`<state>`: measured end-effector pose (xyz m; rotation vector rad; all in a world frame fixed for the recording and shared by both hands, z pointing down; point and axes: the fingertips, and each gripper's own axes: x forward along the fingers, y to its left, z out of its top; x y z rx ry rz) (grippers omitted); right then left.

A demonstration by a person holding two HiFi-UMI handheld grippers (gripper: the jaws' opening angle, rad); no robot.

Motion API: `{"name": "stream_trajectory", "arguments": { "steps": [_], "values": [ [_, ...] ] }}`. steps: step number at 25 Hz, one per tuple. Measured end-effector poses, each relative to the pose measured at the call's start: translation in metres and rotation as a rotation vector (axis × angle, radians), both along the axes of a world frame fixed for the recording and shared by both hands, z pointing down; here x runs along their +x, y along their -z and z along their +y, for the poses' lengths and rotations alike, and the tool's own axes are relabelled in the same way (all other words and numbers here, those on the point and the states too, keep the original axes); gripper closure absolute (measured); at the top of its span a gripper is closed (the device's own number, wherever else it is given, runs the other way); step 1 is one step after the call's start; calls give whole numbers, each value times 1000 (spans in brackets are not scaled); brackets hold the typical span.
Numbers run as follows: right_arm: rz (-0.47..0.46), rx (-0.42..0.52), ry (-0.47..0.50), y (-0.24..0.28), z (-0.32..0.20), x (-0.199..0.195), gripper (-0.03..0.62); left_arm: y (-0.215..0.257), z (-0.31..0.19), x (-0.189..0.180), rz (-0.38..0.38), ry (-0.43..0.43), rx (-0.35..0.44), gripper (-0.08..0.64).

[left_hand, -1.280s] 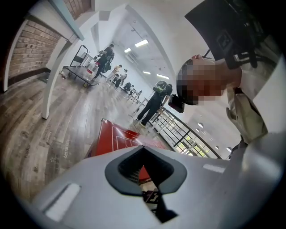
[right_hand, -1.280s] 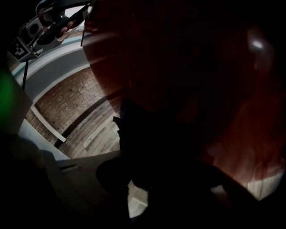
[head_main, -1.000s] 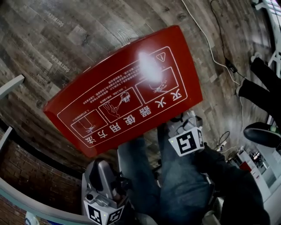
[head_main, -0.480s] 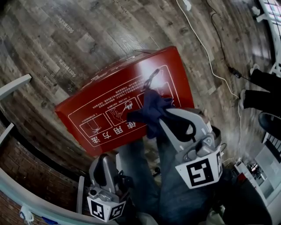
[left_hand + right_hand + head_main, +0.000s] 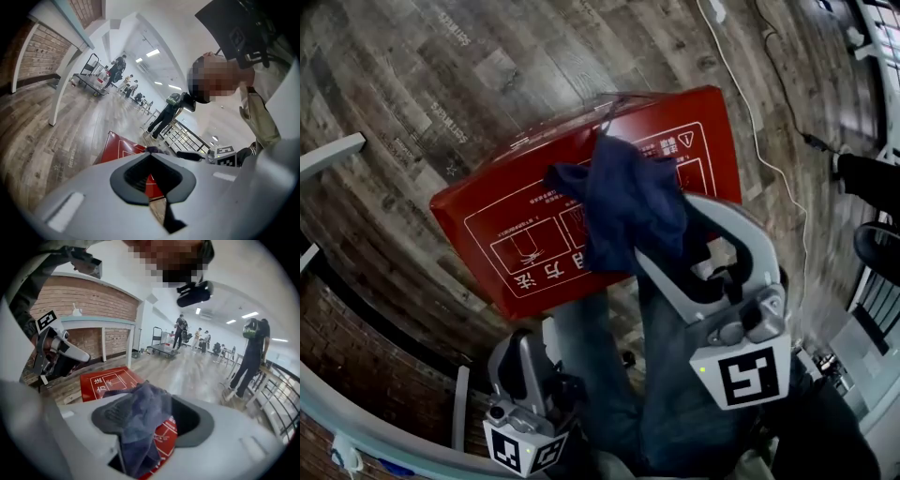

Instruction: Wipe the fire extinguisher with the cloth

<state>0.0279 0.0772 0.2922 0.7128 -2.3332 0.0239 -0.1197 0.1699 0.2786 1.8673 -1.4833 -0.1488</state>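
Fire extinguisher box (image 5: 506, 220) lies flat on the floor (image 5: 412, 84). The cloth (image 5: 628, 202) hangs above it between the right gripper's (image 5: 666, 230) just-opened jaws. The left gripper (image 5: 517, 352) sits closed and empty. Wiping looks unstarted; next, re-grip and lower the cloth.

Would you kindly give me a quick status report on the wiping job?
Right gripper: jaws have just been opening, blue cloth draped between them, over the red box. Left gripper shut, empty, held low. Nothing blocking the box.
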Motion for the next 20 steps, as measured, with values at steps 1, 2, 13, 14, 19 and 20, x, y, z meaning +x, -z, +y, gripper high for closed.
{"name": "stream_trajectory", "arguments": {
  "steps": [1, 2, 13, 14, 19, 20],
  "values": [
    [23, -10, -14, 1, 3, 9, 293, 0, 1, -2, 4, 5, 1, 558],
    [54, -20, -12, 1, 8, 15, 269, -1, 1, -3, 9, 7, 2, 558],
    [134, 28, 176, -40, 11, -26, 500, -1, 8, -11, 27, 10, 12, 558],
    [157, 41, 156, -40, 4, -17, 505, -1, 10, -13, 28, 13, 12, 558],
    [166, -89, -170, -47, -26, 46, 511, -3, 14, -27, 32, 42, 7, 558],
    [134, -99, -192, -47, -26, 37, 514, -4, 14, -30, 32, 48, 8, 558]
  ]
}}
